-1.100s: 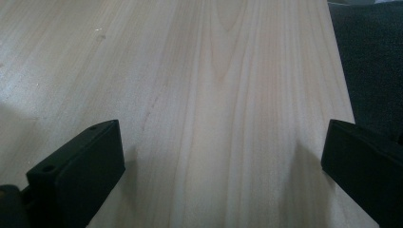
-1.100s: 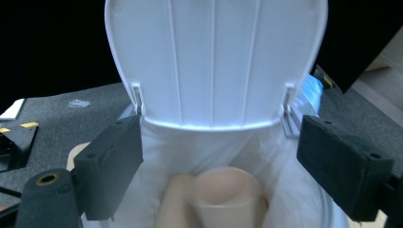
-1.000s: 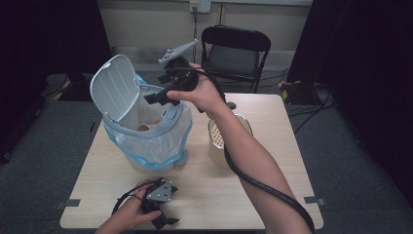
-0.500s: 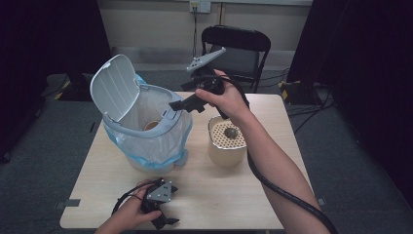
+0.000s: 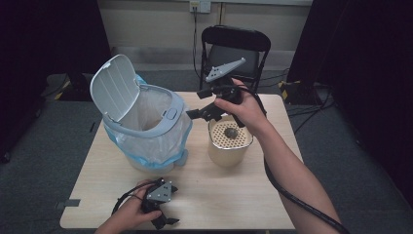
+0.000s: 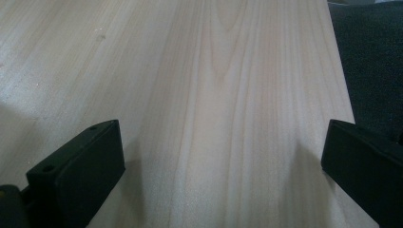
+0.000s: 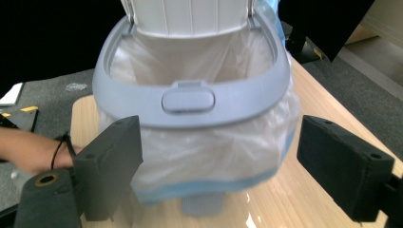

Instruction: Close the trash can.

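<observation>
Between our left jaws we see the table (image 6: 228, 95), pale smooth wood with a soft sheen. Beyond our right jaws stands the bin (image 7: 190, 102), its matt grey plastic rim lined with a thin, crinkled, translucent plastic bag (image 7: 209, 152).

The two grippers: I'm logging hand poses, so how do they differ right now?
The right gripper is held in the air, aimed at the bin; the left gripper sits low at the table's near edge. The right faces the lined bin, the left bare wood. Both have their jaws open, holding nothing.
</observation>
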`<control>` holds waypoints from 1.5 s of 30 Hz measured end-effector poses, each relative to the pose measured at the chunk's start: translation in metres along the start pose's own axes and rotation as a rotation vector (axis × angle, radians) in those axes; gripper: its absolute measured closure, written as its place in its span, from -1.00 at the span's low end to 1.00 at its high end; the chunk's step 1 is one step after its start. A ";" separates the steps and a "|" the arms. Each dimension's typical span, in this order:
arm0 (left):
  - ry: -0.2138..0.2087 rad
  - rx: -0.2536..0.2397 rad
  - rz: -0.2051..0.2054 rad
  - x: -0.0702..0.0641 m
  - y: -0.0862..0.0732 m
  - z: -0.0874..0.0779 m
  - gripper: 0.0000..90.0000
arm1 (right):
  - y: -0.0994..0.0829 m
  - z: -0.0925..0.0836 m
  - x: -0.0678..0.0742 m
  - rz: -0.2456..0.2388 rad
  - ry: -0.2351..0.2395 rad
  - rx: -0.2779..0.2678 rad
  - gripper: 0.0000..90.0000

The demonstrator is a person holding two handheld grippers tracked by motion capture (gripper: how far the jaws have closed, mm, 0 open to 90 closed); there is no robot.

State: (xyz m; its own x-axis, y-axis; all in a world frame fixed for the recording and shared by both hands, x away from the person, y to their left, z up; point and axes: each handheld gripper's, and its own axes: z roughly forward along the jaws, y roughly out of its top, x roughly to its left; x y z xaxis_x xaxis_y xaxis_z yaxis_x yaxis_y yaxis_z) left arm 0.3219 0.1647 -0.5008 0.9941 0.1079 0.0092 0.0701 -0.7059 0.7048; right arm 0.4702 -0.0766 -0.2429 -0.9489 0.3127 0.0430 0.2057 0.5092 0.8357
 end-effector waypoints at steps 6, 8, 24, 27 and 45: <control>0.001 0.001 -0.003 0.000 0.000 0.000 -1.00 | -0.019 -0.009 -0.002 0.008 -0.007 0.011 -0.68; 0.001 0.001 -0.003 0.000 0.000 0.000 -1.00 | -0.025 -0.012 -0.002 0.010 -0.011 0.009 -0.68; 0.005 -0.009 -0.009 -0.001 0.000 0.001 -1.00 | -0.072 -0.028 0.006 0.013 -0.040 0.033 -0.67; 0.006 -0.010 -0.008 -0.001 0.000 0.001 -1.00 | -0.080 -0.030 0.008 0.010 -0.046 0.041 -0.67; 0.005 -0.006 -0.007 -0.001 0.000 0.001 -1.00 | -0.120 -0.042 0.019 -0.017 -0.089 0.073 -0.67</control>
State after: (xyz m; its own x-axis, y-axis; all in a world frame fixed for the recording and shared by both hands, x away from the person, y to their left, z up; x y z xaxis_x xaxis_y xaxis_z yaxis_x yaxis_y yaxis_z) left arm 0.3214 0.1643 -0.5015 0.9932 0.1164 0.0077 0.0767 -0.7011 0.7089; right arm 0.4177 -0.1656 -0.3191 -0.9281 0.3716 -0.0222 0.2098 0.5714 0.7934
